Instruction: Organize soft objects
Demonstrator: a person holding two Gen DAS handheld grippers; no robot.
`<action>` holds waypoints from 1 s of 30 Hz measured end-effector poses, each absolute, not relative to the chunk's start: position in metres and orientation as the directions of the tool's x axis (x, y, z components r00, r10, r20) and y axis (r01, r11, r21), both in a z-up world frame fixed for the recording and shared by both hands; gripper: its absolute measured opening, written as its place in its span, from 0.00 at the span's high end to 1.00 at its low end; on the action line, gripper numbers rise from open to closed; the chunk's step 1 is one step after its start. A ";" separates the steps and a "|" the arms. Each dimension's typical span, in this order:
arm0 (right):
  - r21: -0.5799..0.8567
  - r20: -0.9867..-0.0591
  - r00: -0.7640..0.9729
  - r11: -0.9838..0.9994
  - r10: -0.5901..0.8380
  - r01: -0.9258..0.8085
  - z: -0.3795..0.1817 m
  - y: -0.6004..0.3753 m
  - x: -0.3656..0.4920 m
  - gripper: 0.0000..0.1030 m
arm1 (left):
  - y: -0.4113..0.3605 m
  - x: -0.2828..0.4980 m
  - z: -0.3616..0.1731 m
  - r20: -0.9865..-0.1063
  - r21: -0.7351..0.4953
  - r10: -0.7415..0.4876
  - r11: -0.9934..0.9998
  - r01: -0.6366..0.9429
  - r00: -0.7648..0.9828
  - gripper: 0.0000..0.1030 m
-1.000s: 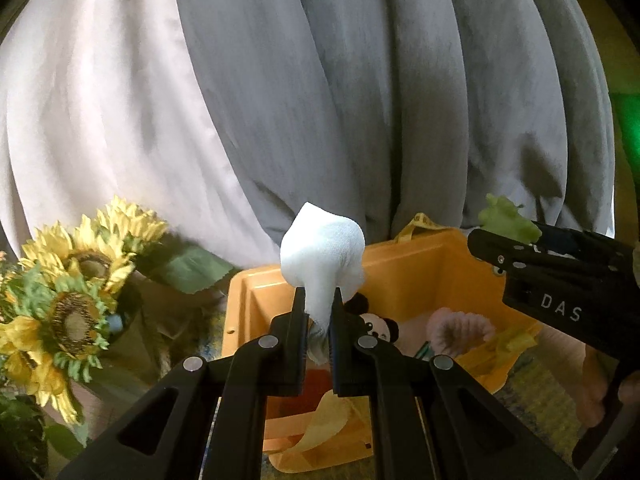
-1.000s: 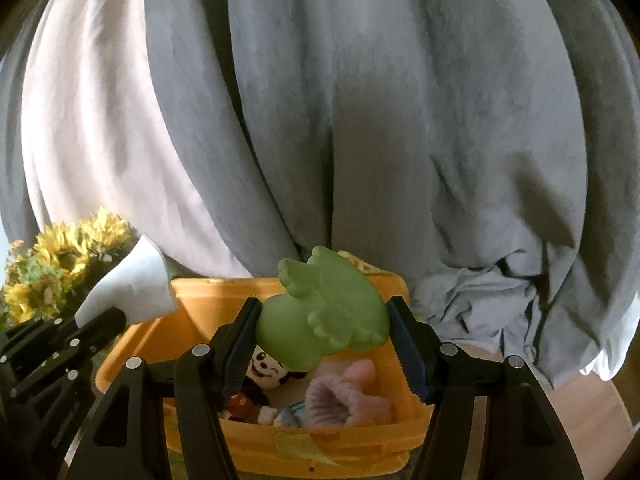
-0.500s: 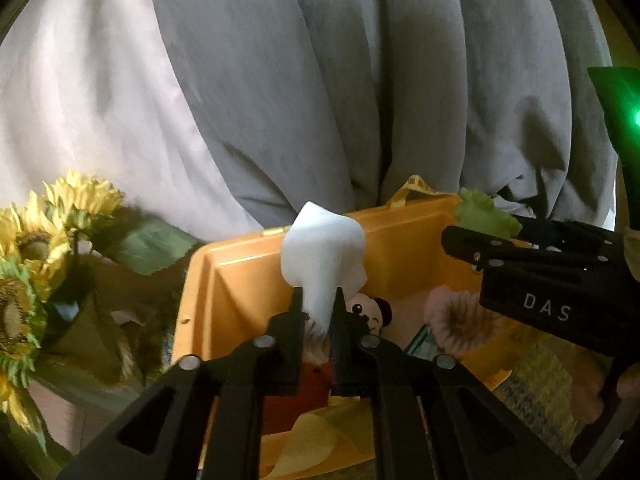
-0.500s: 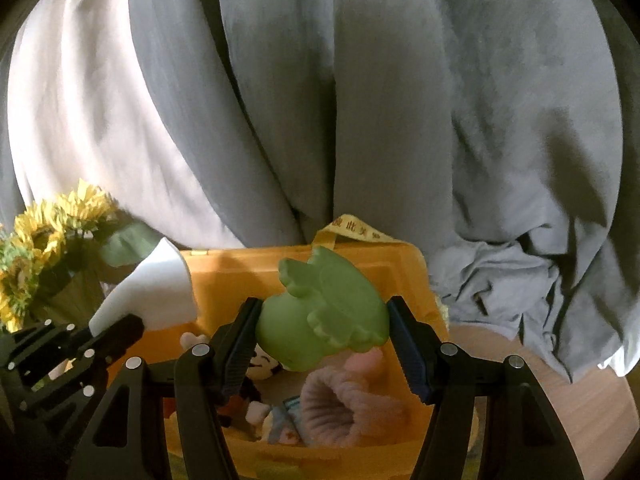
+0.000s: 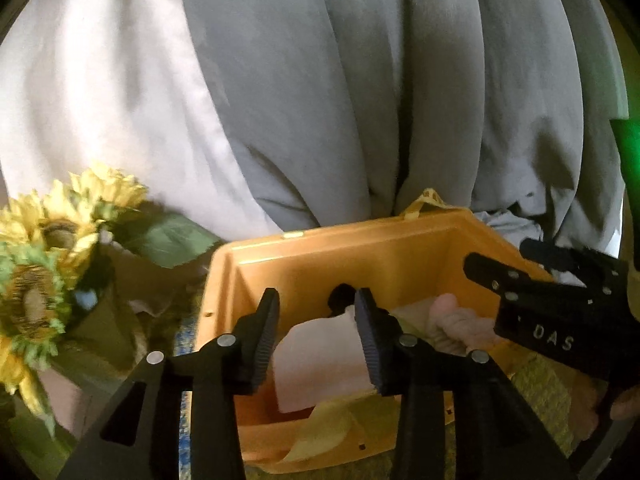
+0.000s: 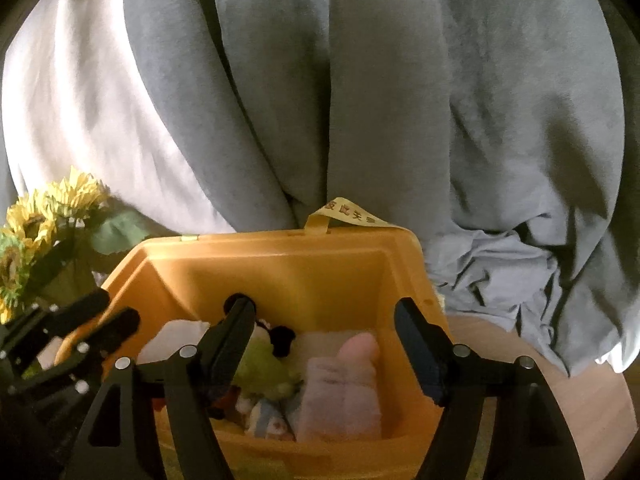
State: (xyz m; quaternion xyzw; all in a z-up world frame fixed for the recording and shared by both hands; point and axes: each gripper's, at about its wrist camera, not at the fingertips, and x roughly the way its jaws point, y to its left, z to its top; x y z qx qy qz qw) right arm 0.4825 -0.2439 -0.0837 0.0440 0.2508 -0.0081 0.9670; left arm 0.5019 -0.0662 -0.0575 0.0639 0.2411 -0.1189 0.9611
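Left tool [image 5: 316, 334] and right tool [image 6: 324, 344], lower centre of their views, have just been opening; nothing is gripped. White toy [image 5: 320, 364] and green toy [image 6: 268, 368] lie in the bin [image 6: 280, 256]; that step looks done.

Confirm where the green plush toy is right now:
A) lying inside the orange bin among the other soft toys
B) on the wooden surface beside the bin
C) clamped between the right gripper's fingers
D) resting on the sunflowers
A: the green plush toy lies in the orange bin beside the pink toy, and the right gripper, whose jaws have just been opening, stands open with nothing pressed between them.
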 end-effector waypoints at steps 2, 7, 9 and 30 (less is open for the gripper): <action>0.081 -0.485 0.874 0.996 0.005 0.039 -0.082 -0.243 0.476 0.29 | -0.063 0.494 -0.053 -0.470 0.068 -0.183 0.968 0.242 0.863 0.55; 0.075 -0.471 0.882 0.996 -0.002 0.042 -0.074 -0.239 0.449 0.23 | -0.055 0.468 -0.037 -0.443 0.075 -0.157 0.975 0.211 0.883 0.51; 0.076 -0.463 0.886 0.996 -0.004 0.044 -0.070 -0.237 0.437 0.23 | -0.052 0.456 -0.031 -0.432 0.075 -0.143 0.978 0.194 0.890 0.49; 0.049 -0.366 0.928 0.995 -0.068 0.092 -0.035 -0.222 0.293 0.08 | -0.021 0.318 0.002 -0.352 0.071 -0.042 0.995 0.072 0.935 0.01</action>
